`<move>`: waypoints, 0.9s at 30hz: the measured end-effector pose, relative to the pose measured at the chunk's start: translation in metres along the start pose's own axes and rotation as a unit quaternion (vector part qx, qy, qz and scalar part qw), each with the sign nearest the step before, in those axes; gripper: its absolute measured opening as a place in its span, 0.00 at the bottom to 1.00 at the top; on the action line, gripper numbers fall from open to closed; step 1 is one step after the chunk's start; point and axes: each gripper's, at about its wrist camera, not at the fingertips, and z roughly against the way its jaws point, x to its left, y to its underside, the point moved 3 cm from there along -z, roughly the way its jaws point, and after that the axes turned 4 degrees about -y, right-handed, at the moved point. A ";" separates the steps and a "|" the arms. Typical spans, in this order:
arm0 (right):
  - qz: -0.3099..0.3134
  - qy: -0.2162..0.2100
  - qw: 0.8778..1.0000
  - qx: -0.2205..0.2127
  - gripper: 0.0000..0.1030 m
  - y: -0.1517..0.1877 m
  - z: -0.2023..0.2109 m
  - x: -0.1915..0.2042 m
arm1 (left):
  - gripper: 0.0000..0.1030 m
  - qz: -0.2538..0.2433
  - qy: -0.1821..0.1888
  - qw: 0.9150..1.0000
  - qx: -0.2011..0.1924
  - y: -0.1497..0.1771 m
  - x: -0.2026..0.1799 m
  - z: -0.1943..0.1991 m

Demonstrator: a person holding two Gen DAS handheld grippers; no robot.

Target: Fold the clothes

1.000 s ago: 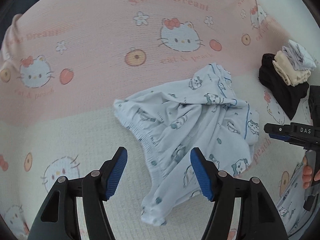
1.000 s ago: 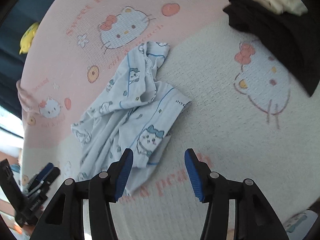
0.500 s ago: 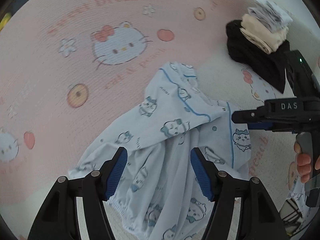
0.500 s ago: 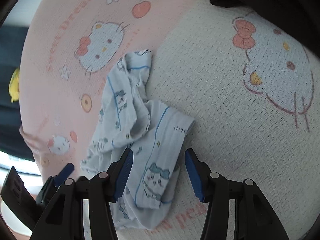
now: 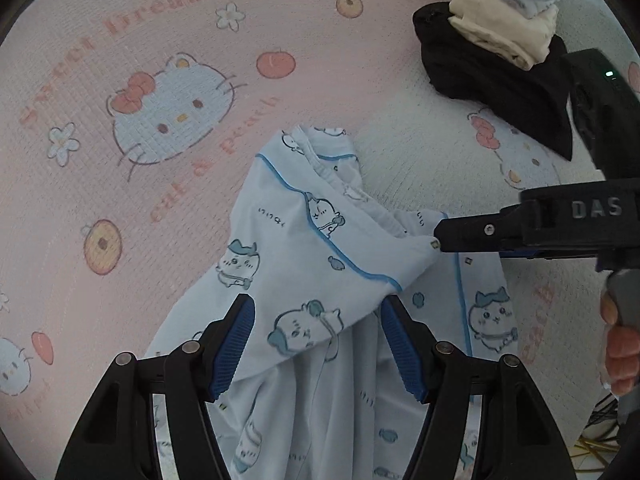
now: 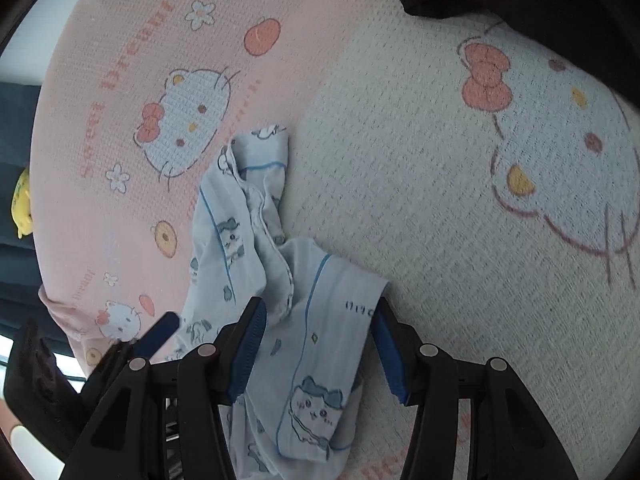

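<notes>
Pyjama garment (image 5: 320,264), pale blue with cartoon print, lies crumpled at centre frame on the pink-and-cream blanket (image 5: 120,160). Left tool (image 5: 318,344) and right tool (image 6: 316,348) both hover spread over it, pinching nothing. Folded clothes stack (image 5: 496,28) sits upper right.

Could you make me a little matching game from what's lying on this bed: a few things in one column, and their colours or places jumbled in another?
Things:
1. crumpled pyjama garment
2. bottom garment of the folded pile
3. middle garment of the pile
4. bedspread

Descriptions:
A. black
B. cream
C. pink and white with cat faces
D. pale blue with blue piping, lying below both grippers

Pairs: 1-D, 2-A, 3-B, 4-C
</notes>
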 end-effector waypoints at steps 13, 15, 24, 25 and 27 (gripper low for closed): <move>0.058 0.044 0.997 -0.016 0.50 0.002 -0.006 0.012 | 0.14 0.089 0.034 0.995 0.018 -0.020 0.013 -0.012; 0.074 0.061 0.995 -0.017 0.45 0.003 -0.007 0.015 | 0.11 0.093 0.034 0.995 0.018 -0.026 0.016 -0.008; 0.155 0.183 0.971 0.007 0.06 0.012 0.001 0.017 | 0.07 0.112 0.032 0.993 -0.008 -0.053 0.030 0.024; 0.169 0.201 0.965 0.008 0.06 0.015 0.003 0.019 | 0.07 0.114 0.030 0.993 -0.010 -0.054 0.031 0.028; 0.183 0.232 0.955 0.016 0.05 0.020 0.009 0.018 | 0.07 0.118 0.027 0.992 -0.014 -0.057 0.034 0.035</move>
